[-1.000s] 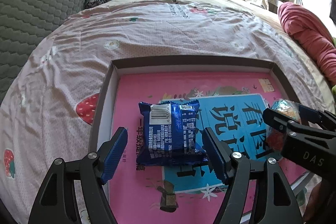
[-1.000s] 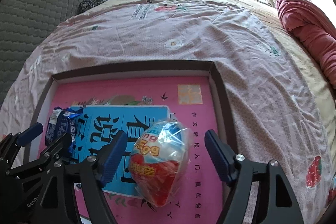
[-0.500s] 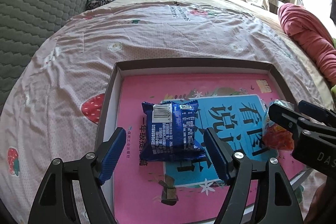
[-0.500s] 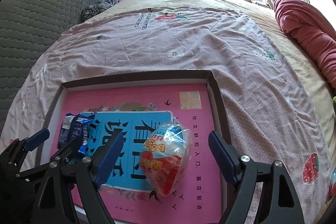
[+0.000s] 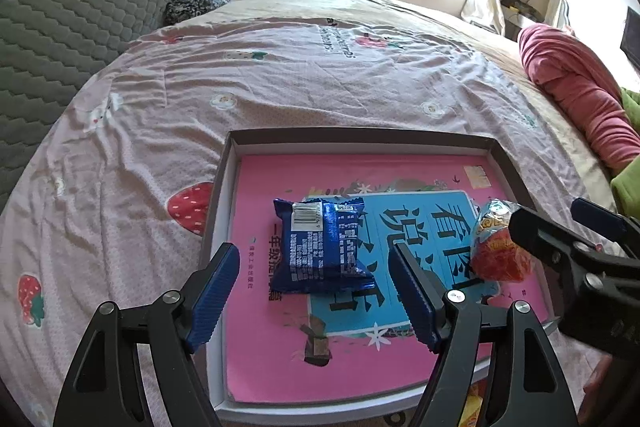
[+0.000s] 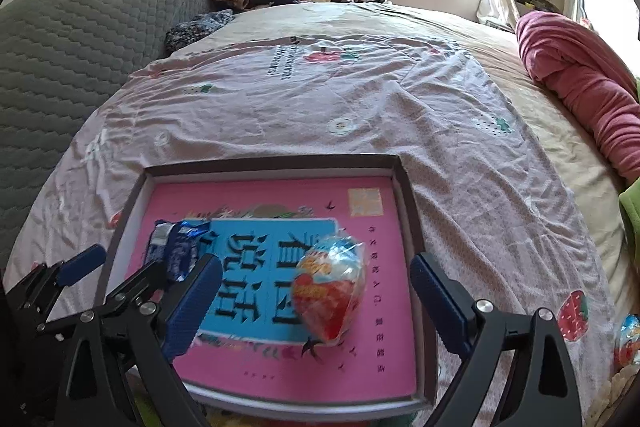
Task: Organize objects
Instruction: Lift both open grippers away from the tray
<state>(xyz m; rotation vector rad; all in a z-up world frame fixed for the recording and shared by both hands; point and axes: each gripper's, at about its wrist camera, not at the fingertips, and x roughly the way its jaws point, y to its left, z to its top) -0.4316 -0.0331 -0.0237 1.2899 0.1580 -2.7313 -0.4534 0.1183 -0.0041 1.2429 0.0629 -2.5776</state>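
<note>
On book (image 6: 280,359) | egg (image 6: 329,294) lies pointing away | right tongs (image 6: 316,303) opening, left tongs (image 5: 316,291) apart

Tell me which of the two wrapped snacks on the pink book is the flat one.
The blue snack packet, lying flat on the pink book in front of the left gripper. The other, the foil-wrapped chocolate egg, is rounded and bulges up.

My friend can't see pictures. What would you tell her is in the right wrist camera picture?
A wrapped chocolate egg lies on a pink book inside a shallow box on a bed, between the opening fingers of the right gripper, which do not touch it. To its left, a blue snack packet lies by the left gripper.
</note>
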